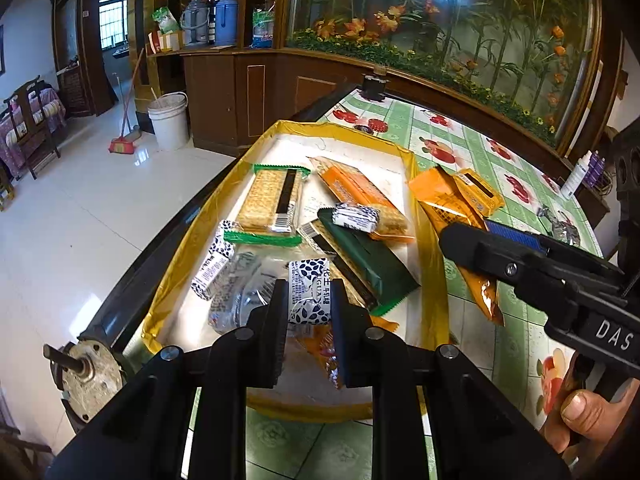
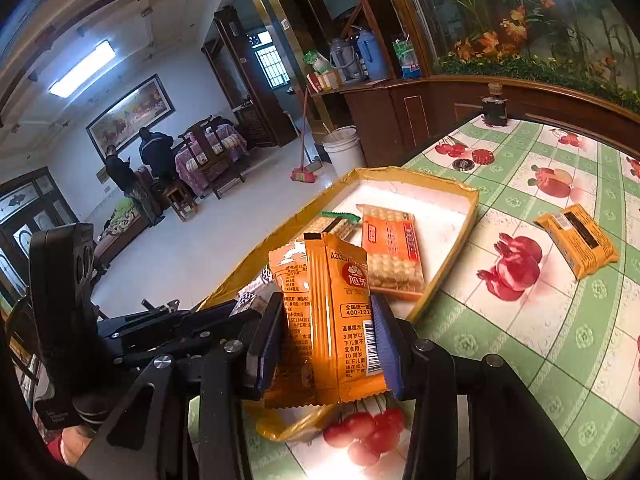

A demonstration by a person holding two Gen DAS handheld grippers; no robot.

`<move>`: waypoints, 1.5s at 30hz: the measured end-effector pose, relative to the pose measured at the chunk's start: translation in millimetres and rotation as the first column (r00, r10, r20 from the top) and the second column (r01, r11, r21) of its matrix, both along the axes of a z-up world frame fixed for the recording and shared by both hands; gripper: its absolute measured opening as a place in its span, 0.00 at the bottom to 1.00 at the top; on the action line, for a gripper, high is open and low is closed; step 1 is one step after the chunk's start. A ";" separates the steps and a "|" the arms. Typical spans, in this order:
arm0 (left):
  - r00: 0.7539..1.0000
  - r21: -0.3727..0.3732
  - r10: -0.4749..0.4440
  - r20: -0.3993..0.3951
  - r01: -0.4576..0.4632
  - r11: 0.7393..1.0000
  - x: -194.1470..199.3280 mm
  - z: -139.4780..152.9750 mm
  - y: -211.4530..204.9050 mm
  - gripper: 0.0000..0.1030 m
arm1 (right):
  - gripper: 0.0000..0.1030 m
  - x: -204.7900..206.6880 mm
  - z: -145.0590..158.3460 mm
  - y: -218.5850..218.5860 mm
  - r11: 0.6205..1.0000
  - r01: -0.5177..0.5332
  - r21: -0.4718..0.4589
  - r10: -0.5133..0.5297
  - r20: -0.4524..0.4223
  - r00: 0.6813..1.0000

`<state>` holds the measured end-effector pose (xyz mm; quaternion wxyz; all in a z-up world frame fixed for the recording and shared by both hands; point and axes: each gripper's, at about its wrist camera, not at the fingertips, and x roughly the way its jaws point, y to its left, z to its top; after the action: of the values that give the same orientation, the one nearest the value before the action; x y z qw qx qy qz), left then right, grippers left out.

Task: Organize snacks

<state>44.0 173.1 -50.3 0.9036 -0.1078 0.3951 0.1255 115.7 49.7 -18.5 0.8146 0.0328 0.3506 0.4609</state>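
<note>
A shallow white box with a yellow taped rim sits on the table's left edge, holding several snacks: cracker packs, an orange pack, a dark green pack and small candies. My left gripper is over the box's near end, shut on a blue-and-white patterned candy. My right gripper is shut on an orange snack packet, held just above the box's right rim. A yellow-orange pack lies on the tablecloth to the right.
The table has a green fruit-print cloth. A dark jar stands at its far end, bottles and a crumpled wrapper at the right. A wooden cabinet with glass runs behind. A white bucket and broom stand on the floor.
</note>
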 end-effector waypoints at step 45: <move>0.993 0.106 0.070 -0.090 -0.061 0.993 45.0 -23.9 18.7 0.17 | 0.49 78.5 -30.9 58.7 0.998 0.029 -0.064 -0.031 -0.040 0.999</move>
<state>89.0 191.8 -74.2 0.8839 -0.0680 0.4262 0.1802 194.2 108.4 -49.4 0.8147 0.0217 0.3813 0.4364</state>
